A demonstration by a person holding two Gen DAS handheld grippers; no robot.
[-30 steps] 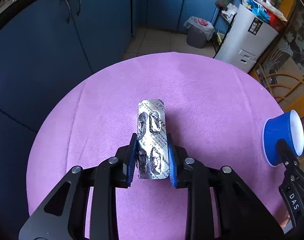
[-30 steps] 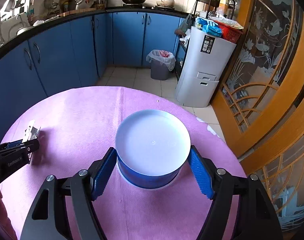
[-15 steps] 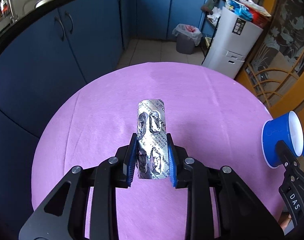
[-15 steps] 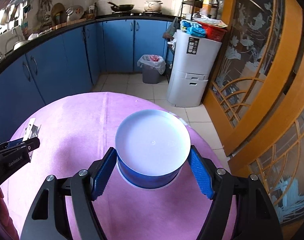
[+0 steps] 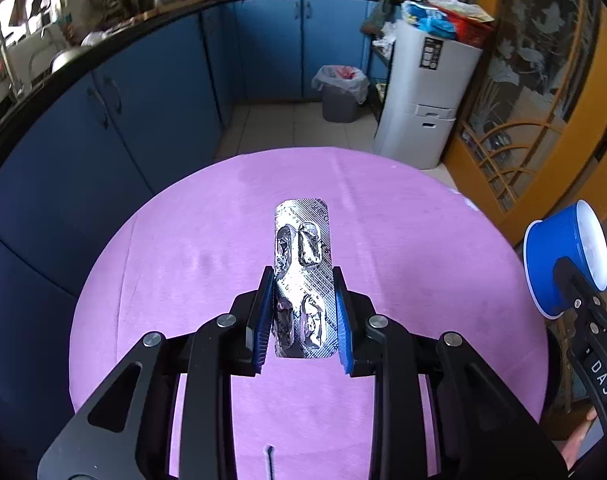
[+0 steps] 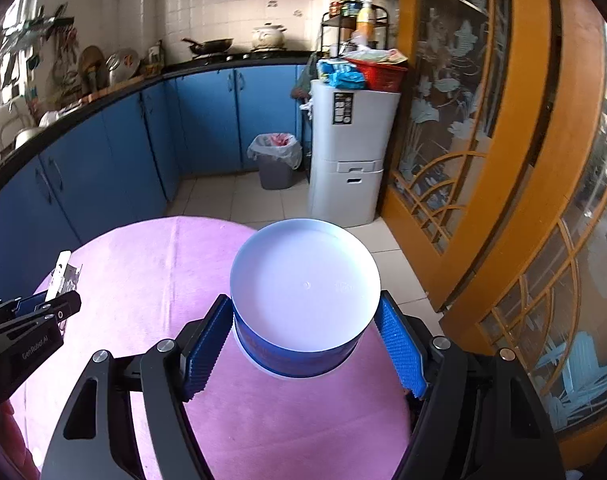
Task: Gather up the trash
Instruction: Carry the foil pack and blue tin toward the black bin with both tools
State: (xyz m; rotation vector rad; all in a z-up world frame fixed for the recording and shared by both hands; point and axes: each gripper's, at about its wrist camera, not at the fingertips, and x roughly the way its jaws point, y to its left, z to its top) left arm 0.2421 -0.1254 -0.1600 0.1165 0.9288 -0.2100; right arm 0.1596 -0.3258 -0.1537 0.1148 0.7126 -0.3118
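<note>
Through the left wrist camera I see my left gripper (image 5: 303,312) clamped on a used silver blister pack (image 5: 302,280). The two blue pads press against the pack's long edges, and the foil strip juts forward past the fingertips, held in the air above a round table covered in a purple cloth (image 5: 191,272). The pack's pockets look torn and crumpled.

At the right edge of that same view, my right gripper (image 5: 583,300) holds a blue paper cup (image 5: 551,264), its white inside turned toward the camera.

Through the right wrist camera I look along the right gripper's own fingers. Its blue ribbed pads (image 6: 207,344) sit against the opposite sides of the cup (image 6: 303,300), gripping the blue wall just below the white rim. The cup is lifted above the purple cloth (image 6: 151,280), near the table's right side, and its white interior appears bare. At the far left of this view the left gripper (image 6: 55,304) shows side-on, with the blister pack (image 6: 63,276) sticking up from its tips.

Beyond the table lies a kitchen with blue cabinets (image 6: 207,120) under a dark counter. On the tiled floor stands a grey bin (image 6: 275,164) lined with a plastic bag, just beside a tall white drawer unit (image 6: 351,152).
</note>
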